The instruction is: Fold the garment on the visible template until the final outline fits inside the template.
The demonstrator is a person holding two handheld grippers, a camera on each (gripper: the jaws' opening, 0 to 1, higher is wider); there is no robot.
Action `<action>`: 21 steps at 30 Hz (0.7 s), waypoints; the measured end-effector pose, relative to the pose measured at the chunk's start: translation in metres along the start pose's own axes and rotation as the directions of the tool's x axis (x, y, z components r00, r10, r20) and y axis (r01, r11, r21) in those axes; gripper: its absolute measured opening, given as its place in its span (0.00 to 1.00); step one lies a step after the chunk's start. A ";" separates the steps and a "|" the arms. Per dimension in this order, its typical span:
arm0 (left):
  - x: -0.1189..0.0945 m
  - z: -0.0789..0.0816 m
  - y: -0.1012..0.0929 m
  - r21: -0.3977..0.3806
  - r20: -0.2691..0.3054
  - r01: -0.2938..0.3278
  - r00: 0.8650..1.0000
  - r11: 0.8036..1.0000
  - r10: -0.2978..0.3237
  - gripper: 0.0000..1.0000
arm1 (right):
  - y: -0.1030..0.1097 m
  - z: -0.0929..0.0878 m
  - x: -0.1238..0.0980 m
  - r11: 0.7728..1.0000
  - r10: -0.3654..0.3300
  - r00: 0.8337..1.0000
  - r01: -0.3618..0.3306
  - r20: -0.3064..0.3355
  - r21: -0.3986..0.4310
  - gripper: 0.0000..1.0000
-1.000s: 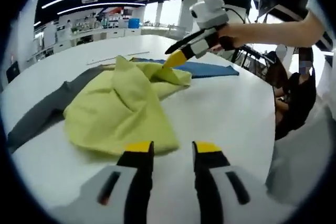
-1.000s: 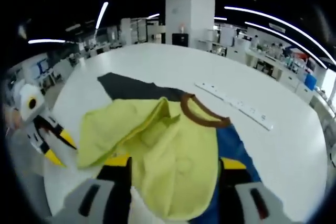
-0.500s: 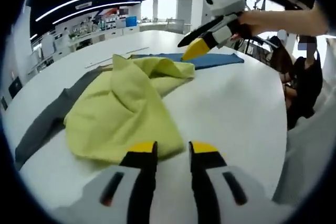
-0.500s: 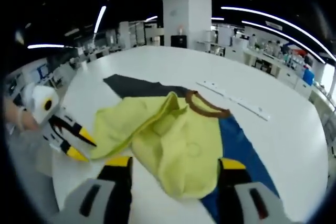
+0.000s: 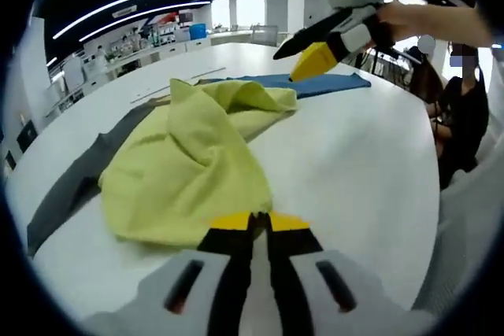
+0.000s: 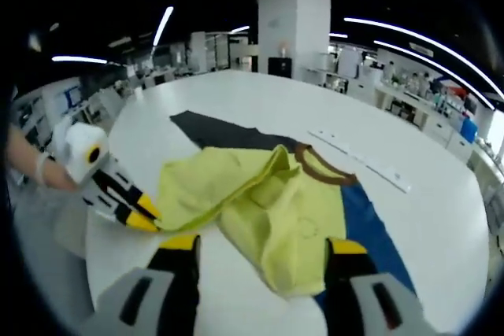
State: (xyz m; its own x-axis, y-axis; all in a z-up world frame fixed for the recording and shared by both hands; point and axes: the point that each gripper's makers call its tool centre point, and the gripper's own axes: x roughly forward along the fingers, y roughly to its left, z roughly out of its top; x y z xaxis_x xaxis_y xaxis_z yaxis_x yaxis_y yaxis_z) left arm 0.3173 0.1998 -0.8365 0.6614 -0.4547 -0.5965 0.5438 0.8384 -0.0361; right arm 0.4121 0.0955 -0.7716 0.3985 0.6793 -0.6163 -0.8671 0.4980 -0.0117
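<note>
While crumpled yellow-green cloth garment (image 5: 189, 159) overlaps blue rectangular template (image 5: 315, 84) mid-tabletop (image 5: 354, 171), left gripper (image 5: 252, 222) pinches its near hem; right gripper (image 6: 260, 245) gapes, raised

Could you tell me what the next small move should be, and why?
Probably lower the open right gripper onto the yellow garment near its brown collar. The left gripper looks shut on the near hem, and the garment lies bunched, partly off the blue template, so a second grip should help spread it.

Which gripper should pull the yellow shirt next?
Probably the left gripper: its tips sit at the edge of the yellow shirt. The right gripper is open and lifted above the table.
</note>
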 end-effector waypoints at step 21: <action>-0.057 0.054 0.096 -0.339 0.193 -0.212 0.938 0.916 0.289 0.02 | 0.008 0.036 0.051 0.981 0.027 1.000 -0.028 -0.007 -0.190 0.28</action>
State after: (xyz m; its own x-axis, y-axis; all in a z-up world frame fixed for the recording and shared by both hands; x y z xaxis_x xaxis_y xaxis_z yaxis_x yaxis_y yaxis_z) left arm 0.3594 0.2897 -0.7623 0.8770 -0.2423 -0.4149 0.1827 0.9668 -0.1786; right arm 0.4357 0.1533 -0.7748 0.3728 0.6890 -0.6216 -0.9189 0.3673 -0.1439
